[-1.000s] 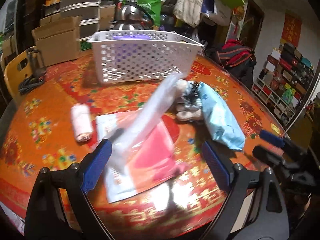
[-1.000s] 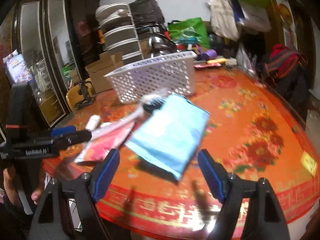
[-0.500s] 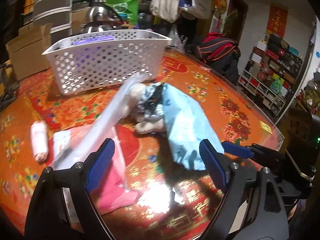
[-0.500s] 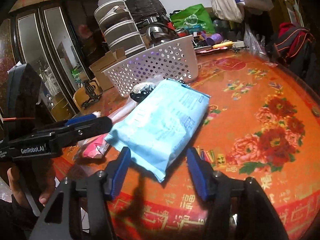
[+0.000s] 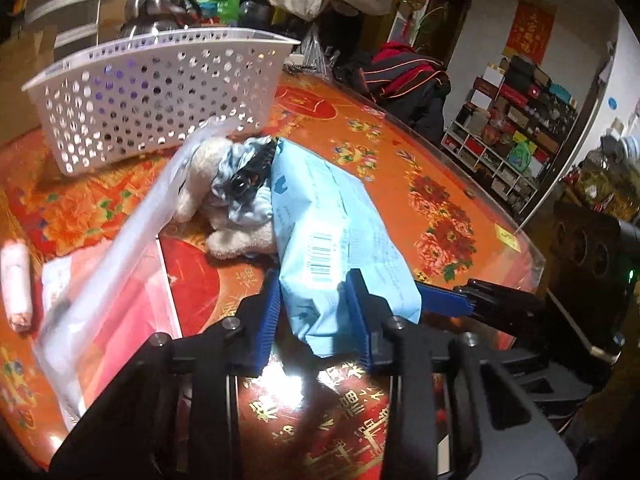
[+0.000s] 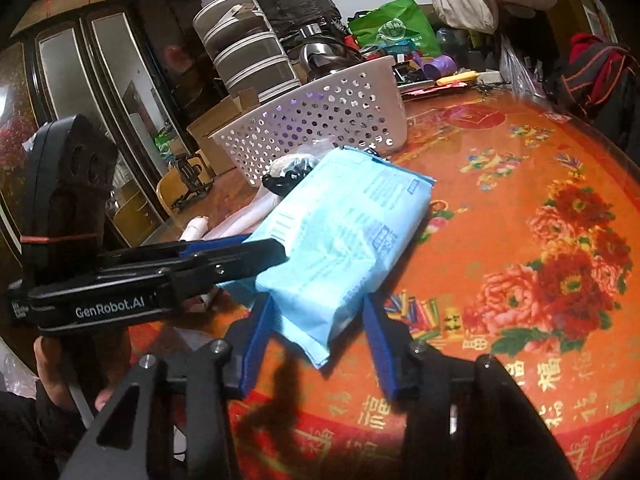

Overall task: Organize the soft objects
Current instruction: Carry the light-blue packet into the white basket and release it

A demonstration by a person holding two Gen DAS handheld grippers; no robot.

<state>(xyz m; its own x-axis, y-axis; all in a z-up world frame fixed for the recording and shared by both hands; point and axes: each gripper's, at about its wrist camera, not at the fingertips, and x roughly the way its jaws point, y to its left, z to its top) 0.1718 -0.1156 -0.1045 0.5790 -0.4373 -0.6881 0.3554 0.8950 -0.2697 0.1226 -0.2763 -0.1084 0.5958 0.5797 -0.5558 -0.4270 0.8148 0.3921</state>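
Cluttered shelves, bags and stacked boxes ringed a round red bench [image 5: 448,216] printed with flowers, on which the soft things lay. At its near edge the left tool [image 5: 316,312] was seen narrowing, its blue pads already against both sides of the near end of a pale blue soft pack [image 5: 340,240], which bulged between them. The right tool [image 6: 316,320] was likewise closing around the same end from the other side; its pads stood close beside the pack, though whether they yet pressed on it could not be told. Beyond the pack a plush toy [image 5: 232,216] wrapped in dark crinkled film lay touching it, with a clear plastic sleeve [image 5: 132,220] leaning over a red packet [image 5: 132,304] and a small pink roll [image 5: 16,280] farther to the left. A white perforated basket [image 5: 160,96] stood at the far side, near the toy. The step in hand was judged to be the grasp of the blue pack. The next move would probably call for a firm pinch, a lift clear of the toy, and a carry over the basket rim, care being taken that the slack pack did not sag or slip.
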